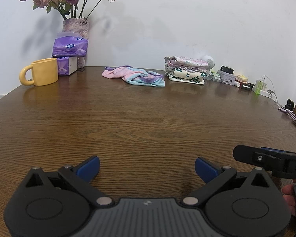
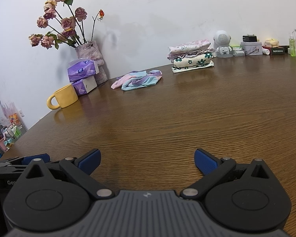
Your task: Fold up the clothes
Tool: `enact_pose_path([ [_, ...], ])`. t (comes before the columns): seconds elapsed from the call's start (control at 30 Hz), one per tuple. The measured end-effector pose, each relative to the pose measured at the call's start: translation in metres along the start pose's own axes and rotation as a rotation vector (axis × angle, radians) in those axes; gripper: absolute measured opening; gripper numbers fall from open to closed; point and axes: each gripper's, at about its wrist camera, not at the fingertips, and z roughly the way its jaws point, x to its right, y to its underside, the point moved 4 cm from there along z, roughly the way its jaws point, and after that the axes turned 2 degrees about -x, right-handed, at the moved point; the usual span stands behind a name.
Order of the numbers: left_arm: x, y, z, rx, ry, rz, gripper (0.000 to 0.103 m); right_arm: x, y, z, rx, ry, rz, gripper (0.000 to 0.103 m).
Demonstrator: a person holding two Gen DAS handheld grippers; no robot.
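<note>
Both jaws spread, empty; crumpled garment (image 1: pixel 135 76) well beyond, near folded stack (image 1: pixel 187 69).

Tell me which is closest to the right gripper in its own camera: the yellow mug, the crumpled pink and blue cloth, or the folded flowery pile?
1. Yellow ceramic mug, front left.
2. Crumpled pink and blue cloth, middle.
3. Folded flowery pile of clothes, back right by the wall.

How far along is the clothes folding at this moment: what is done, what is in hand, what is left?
Done: a stack of folded clothes sits at the far edge of the table. In hand: nothing; the left hand-held gripper and right hand-held gripper are both open and empty above bare wood. Left: the crumpled pink and blue garment near the middle, unfolded.
</note>
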Motion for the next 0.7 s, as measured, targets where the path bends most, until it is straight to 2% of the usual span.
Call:
enact_pose_path([
  [0.7, 0.0006, -0.0005, 0.0005, -0.002, 0.003, 0.005, 0.103, 0.0004, 0.0006, 0.0003, 0.000, -0.001, 0.002, 0.103],
])
